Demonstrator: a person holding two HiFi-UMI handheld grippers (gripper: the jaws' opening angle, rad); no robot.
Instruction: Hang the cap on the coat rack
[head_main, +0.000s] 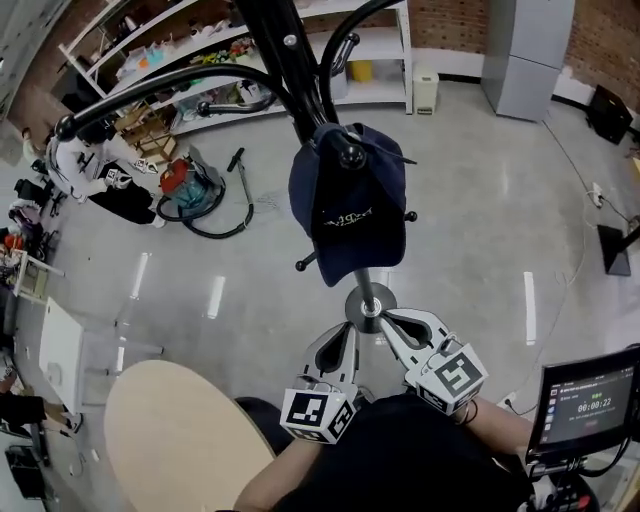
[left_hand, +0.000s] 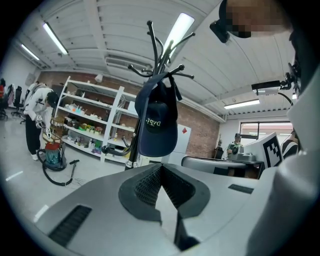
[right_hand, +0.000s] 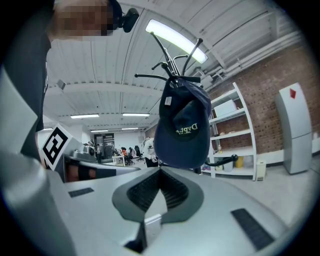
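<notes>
A navy cap (head_main: 349, 205) with pale lettering hangs from a hook of the black coat rack (head_main: 300, 70), brim down. The same cap (left_hand: 158, 120) shows ahead of the left gripper, on the rack (left_hand: 159, 55). From the right gripper view the cap (right_hand: 184, 127) hangs close in front on the rack (right_hand: 172, 62). Both grippers sit below the cap near the rack's base, apart from it. My left gripper (head_main: 347, 330) is shut and empty, and so is my right gripper (head_main: 388, 318). Their closed tips show in the gripper views as the left gripper (left_hand: 161, 167) and the right gripper (right_hand: 160, 171).
The rack's round base (head_main: 370, 306) stands on the grey floor just beyond the gripper tips. A round beige table (head_main: 180, 440) lies at the lower left. White shelving (head_main: 250, 50) and a vacuum with hose (head_main: 190, 195) stand behind. A monitor (head_main: 590, 400) is at the lower right.
</notes>
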